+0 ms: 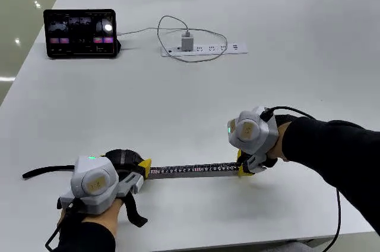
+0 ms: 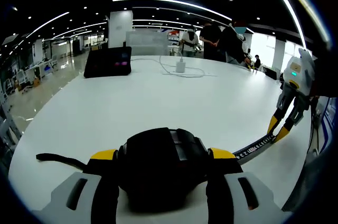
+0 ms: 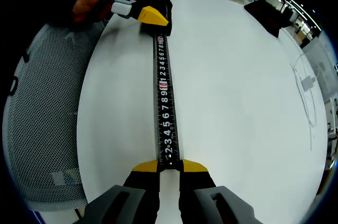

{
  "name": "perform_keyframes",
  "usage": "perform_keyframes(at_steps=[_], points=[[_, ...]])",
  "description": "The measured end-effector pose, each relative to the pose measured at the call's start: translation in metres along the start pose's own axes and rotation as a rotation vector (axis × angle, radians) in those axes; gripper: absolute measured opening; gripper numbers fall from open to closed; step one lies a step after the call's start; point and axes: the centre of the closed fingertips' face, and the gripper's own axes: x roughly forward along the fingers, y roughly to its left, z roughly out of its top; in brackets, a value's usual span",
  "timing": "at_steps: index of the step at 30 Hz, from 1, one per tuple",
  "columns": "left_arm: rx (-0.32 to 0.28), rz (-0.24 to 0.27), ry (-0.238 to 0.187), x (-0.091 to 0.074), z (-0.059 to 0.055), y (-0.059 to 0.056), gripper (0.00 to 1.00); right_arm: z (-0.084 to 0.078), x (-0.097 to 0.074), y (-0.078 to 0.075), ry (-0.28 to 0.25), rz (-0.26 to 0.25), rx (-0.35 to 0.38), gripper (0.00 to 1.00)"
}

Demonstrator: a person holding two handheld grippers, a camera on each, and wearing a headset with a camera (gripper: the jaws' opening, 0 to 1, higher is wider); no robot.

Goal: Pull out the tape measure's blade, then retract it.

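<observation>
Head view: near the front edge of the table (image 1: 237, 20) lies the tape measure (image 1: 123, 160), its blade (image 1: 193, 170) drawn out flat, left to right. My left claw (image 2: 162, 155) clamps the tape measure; my right claw (image 3: 170, 167) pinches the blade's tip, forearm reaching in low.

The tape measure case (image 1: 124, 161) is being held on the desk (image 1: 237, 97), clamped between the jaws of the left hand-held gripper (image 2: 162, 155). To the case's right, the blade (image 1: 193, 170) is being stretched flat along the desk, its end pinched by the right hand-held gripper (image 3: 170, 167). Well behind the case, slightly left, a tablet (image 1: 80, 32) is being propped up. Behind and to the right, a power strip (image 1: 205, 49) is being topped by a charger (image 1: 187, 42).
</observation>
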Motion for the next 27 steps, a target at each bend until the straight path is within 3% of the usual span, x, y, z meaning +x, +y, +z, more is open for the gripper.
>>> perform_keyframes(at_steps=[18, 27], points=[[-0.003, -0.009, 0.017, -0.001, -0.001, 0.0, 0.62, 0.007, 0.003, 0.001, 0.027, -0.002, -0.011, 0.09], [-0.001, -0.009, 0.016, -0.001, -0.001, 0.001, 0.62, 0.01, 0.003, 0.001, 0.014, -0.008, -0.007, 0.09]])
